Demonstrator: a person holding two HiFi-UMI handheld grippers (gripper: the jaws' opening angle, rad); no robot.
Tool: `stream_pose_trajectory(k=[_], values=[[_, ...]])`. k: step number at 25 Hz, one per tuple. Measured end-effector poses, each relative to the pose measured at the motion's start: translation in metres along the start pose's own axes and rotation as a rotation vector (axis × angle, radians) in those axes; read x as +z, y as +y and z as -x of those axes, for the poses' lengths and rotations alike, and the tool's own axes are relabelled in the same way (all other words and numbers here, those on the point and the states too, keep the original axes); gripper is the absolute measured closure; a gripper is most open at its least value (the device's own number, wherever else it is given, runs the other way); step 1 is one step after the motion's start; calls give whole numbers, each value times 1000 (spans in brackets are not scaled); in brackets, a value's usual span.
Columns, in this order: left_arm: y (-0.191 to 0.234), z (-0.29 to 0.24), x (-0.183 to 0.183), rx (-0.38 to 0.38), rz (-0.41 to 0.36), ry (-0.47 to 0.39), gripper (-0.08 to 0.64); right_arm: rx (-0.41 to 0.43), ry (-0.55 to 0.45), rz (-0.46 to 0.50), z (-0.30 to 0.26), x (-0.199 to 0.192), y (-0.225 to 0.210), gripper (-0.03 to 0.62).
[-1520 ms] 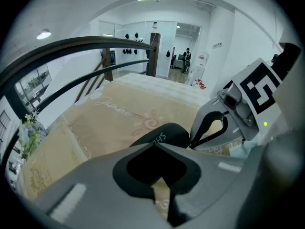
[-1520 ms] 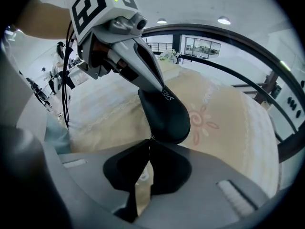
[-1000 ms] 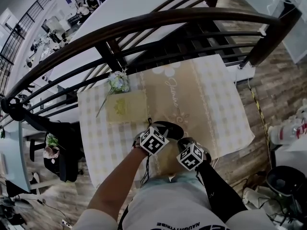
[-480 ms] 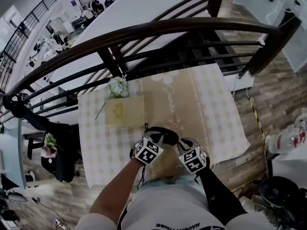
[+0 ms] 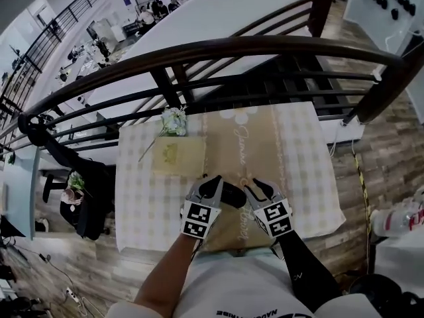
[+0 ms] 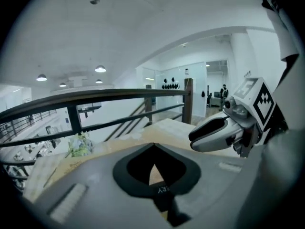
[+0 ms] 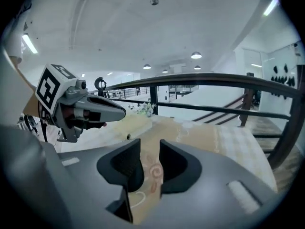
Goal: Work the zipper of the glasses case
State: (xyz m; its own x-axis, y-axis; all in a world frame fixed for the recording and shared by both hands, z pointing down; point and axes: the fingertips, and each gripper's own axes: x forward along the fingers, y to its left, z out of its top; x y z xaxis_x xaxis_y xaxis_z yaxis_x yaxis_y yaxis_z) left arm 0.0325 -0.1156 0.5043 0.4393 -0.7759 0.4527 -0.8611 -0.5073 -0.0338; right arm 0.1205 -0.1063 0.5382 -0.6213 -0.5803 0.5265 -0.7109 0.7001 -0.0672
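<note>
The black glasses case (image 5: 231, 195) lies on the beige strip of the tablecloth, seen only in the head view. My left gripper (image 5: 213, 183) hovers at its left end. In the left gripper view its pad tips (image 6: 152, 146) meet and nothing shows between them. My right gripper (image 5: 256, 188) hovers at the case's right end. Its jaws (image 7: 150, 146) have just been opening, and only tablecloth shows in the gap. Both gripper views look over the case, which the gripper bodies hide.
A pale yellow flat box (image 5: 175, 156) and a small flower bunch (image 5: 173, 120) lie on the table's (image 5: 305, 177) far left part. A dark wooden railing (image 5: 232, 48) curves behind the table. A black bag (image 5: 89, 194) sits left of the table, with wood floor to the right.
Both grippers have come up off the case and tilted more level. The right jaws, closed at the case a second ago, now stand apart. The case stays on the cloth.
</note>
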Motion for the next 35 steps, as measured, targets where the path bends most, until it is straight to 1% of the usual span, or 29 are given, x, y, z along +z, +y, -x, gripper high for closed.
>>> stream_pose_trajectory(k=[3, 7, 10, 15, 18, 23, 26, 35], values=[[9, 11, 27, 78, 37, -70, 558, 12, -71, 33, 7, 29, -10, 425], [13, 28, 65, 128, 64, -147, 558, 8, -178, 59, 21, 72, -23, 425], [17, 43, 90, 158, 59, -197, 558, -5, -254, 69, 34, 102, -31, 422], [36, 74, 130, 281, 33, -278, 558, -29, -367, 109, 52, 151, -34, 405], [41, 88, 151, 310, 24, -322, 558, -27, -423, 139, 61, 172, -30, 407], [43, 106, 180, 356, -48, -386, 558, -16, -491, 186, 74, 201, -18, 408], [43, 113, 197, 370, -81, -425, 558, -6, -528, 204, 79, 213, -15, 410], [51, 123, 208, 387, -74, -479, 558, -1, -532, 213, 72, 217, -11, 413]])
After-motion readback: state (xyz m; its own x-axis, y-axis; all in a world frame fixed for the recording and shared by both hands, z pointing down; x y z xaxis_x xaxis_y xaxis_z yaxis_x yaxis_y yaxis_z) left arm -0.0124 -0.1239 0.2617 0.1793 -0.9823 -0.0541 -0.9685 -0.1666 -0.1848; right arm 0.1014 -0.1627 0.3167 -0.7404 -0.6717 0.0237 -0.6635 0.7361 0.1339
